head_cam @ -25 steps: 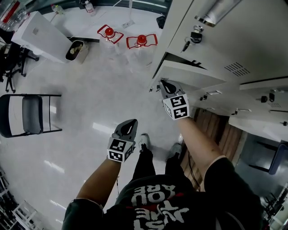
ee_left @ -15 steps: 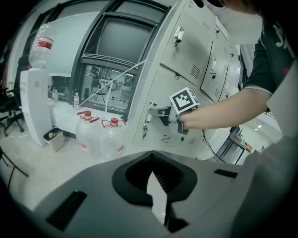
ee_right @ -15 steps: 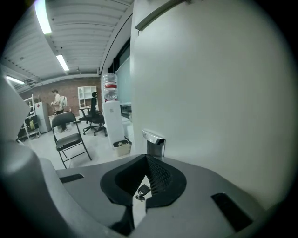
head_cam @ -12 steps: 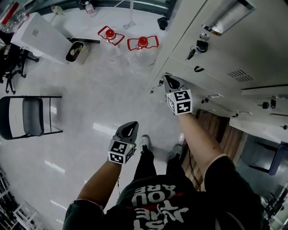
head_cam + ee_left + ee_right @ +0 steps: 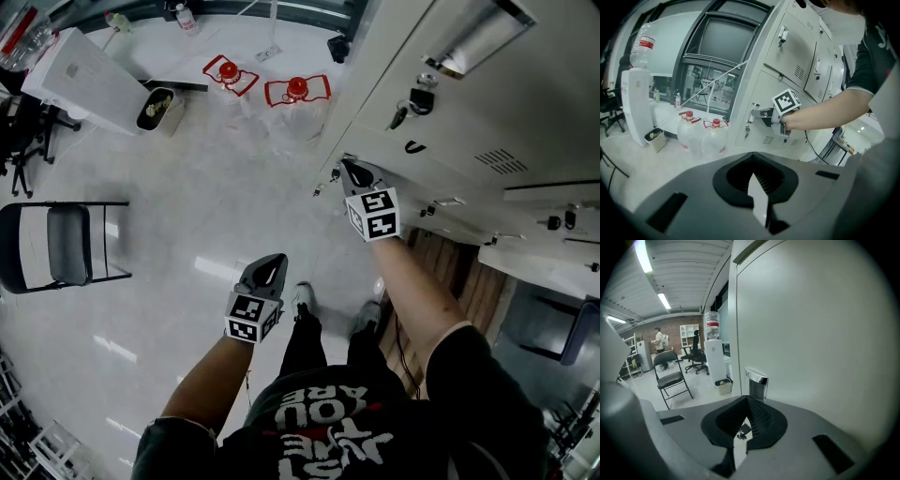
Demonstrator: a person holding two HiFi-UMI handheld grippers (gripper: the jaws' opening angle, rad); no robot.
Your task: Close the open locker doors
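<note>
The right hand-held gripper (image 5: 352,171), jaws pressed together and pinching nothing, is set against the latch edge of the locker door (image 5: 811,343). A second ago a dark gap showed behind this door, and it now lies flush with the lockers, so it is judged closed. The left hand-held gripper (image 5: 269,267), closed and empty, hangs over the floor (image 5: 187,187). A white panel (image 5: 539,262) projecting further right may be another open door.
</note>
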